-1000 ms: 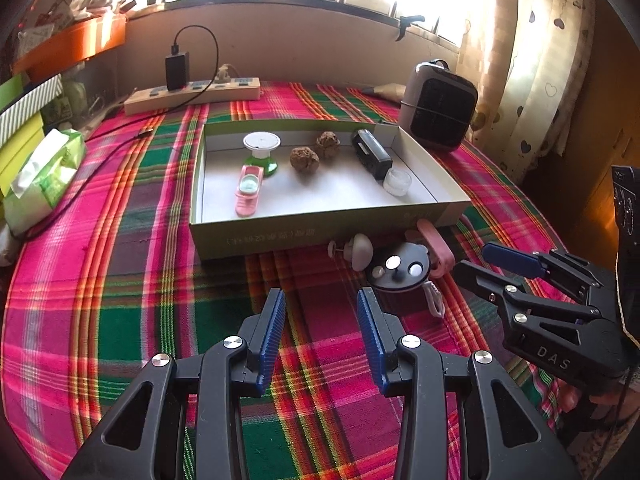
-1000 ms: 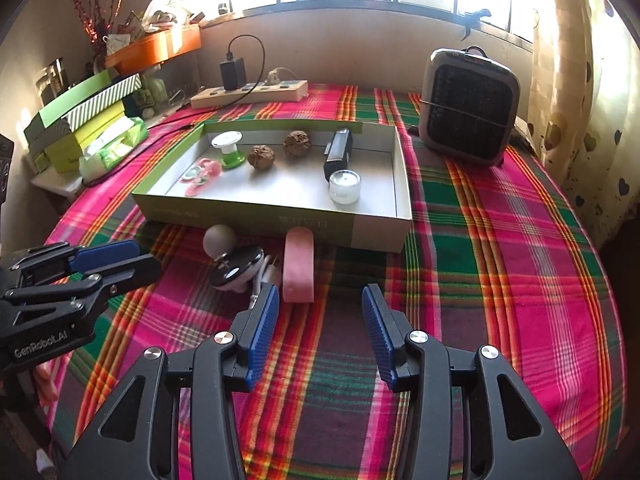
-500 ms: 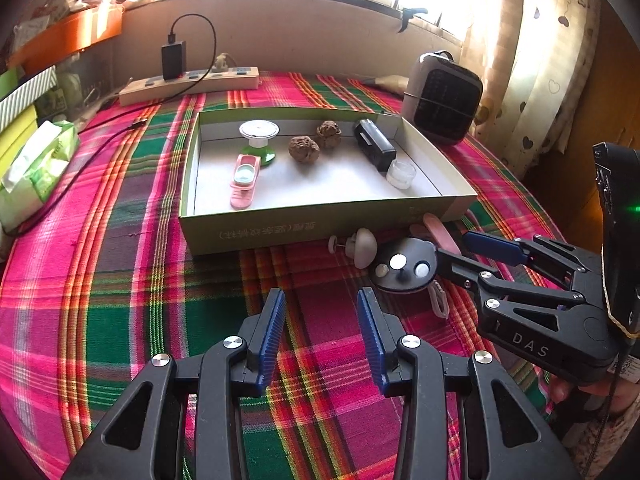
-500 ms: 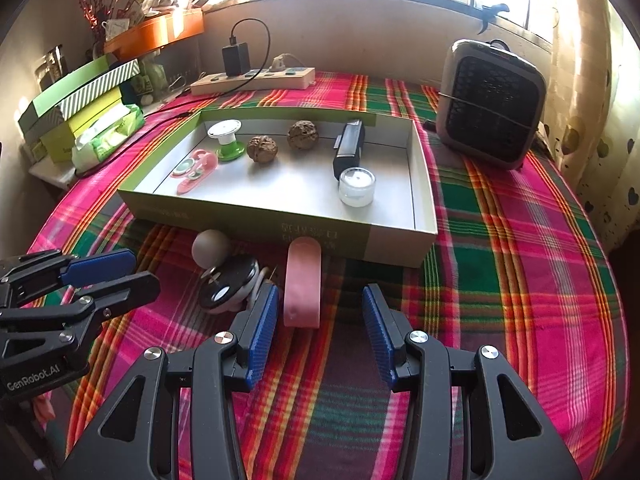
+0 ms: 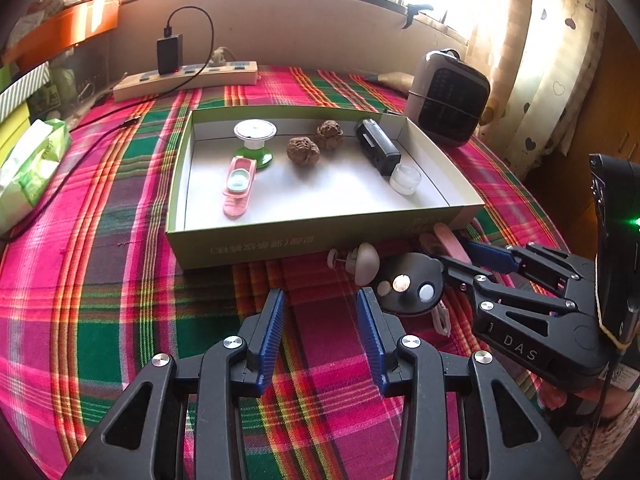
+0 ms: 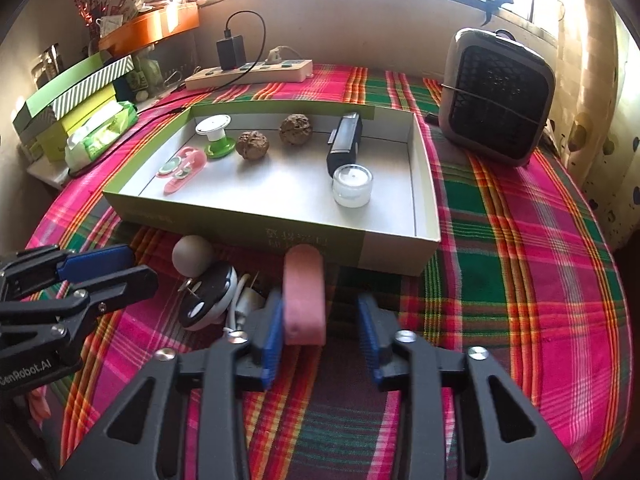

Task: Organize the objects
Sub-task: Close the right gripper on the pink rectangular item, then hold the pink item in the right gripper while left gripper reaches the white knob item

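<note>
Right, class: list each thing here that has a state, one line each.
Right tool: closing, pink bar between its jaws, not yet clamped.
Left tool: open, empty.
Pink bar: flat on the cloth, outside the box.
Box: lidless, holding items.
Charger: plugged into power strip.

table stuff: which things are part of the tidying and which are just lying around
Job:
- green box
- pink case, between the closing right tool
- black round gadget
- grey knob

Lying about:
- heater
- power strip
- tissue pack
</note>
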`<state>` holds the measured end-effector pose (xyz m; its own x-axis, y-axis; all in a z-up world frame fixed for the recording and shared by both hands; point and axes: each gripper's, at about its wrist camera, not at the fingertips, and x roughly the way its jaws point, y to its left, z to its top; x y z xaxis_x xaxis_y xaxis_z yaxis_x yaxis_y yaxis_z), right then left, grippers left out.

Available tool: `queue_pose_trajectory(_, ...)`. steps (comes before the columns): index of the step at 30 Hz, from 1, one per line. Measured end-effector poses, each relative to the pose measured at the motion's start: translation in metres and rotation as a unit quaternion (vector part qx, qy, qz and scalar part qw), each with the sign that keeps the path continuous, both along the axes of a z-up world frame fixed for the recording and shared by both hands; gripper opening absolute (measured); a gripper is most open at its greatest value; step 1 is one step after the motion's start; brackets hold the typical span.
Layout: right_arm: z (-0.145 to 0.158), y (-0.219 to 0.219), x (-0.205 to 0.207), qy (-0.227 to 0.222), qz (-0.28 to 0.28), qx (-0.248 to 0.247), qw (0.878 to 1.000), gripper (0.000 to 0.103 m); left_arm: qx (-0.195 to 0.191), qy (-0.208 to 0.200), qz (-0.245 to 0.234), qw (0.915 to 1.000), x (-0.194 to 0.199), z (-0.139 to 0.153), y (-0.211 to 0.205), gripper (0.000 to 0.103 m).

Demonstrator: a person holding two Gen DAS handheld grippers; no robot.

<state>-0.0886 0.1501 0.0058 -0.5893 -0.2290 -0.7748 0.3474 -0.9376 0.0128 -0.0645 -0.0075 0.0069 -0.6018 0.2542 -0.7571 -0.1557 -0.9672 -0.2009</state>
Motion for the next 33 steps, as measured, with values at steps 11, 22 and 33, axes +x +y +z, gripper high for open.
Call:
queue_pose_trajectory(11,0.001,0.009,0.002,-0.002,0.001,-0.008,1.0,0.019,-0.007,-0.002,-0.002,1.0,-0.014,0.003,0.013,0.036)
queue_pose_trajectory(22,0.0,0.015,0.002,-0.005,0.0,-0.018,1.0,0.019,-0.014,-0.013,0.007,0.9998,-0.029,0.001,0.024,0.037)
queue_pose_trajectory(33,-0.001,0.015,0.002,-0.005,0.0,-0.019,1.0,0.019,-0.022,-0.022,0.019,0.9993,-0.032,-0.003,0.023,0.037)
